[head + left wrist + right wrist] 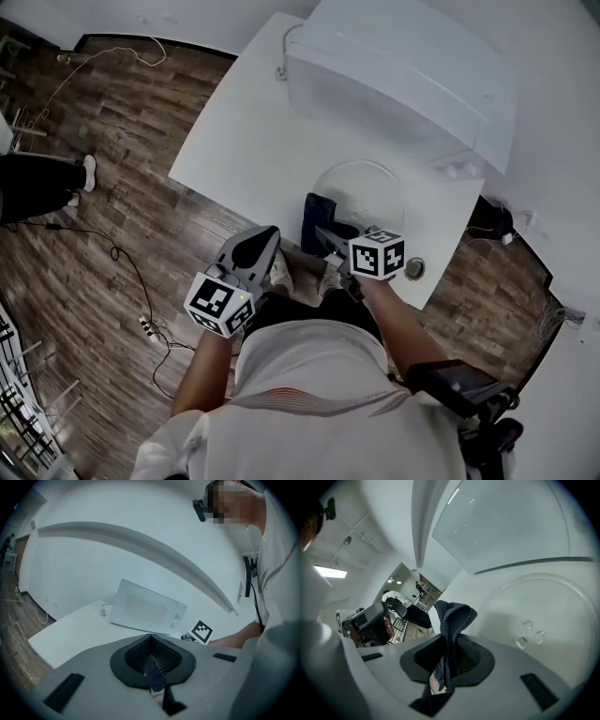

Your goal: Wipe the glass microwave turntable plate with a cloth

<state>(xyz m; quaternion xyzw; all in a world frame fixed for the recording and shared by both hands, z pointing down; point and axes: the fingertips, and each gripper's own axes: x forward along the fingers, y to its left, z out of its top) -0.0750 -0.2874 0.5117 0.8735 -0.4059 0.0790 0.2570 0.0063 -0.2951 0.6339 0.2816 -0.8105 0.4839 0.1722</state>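
The clear glass turntable plate (367, 183) lies flat on the white table (253, 141) in front of the microwave; in the right gripper view the plate (543, 616) fills the right side. My right gripper (325, 234) (450, 663) is shut on a dark blue cloth (317, 214) (454, 616), which stands up from the jaws at the plate's near-left rim. My left gripper (258, 246) (152, 660) hangs off the table's front edge, left of the cloth, jaws shut; a thin dark blue sliver shows in their slit.
A white microwave (403, 75) (145, 609) with its door shut stands at the back of the table. A small round metal piece (413, 268) lies near the table's front right edge. Cables and a power strip (147, 326) lie on the wood floor; a person's leg (37, 183) is at left.
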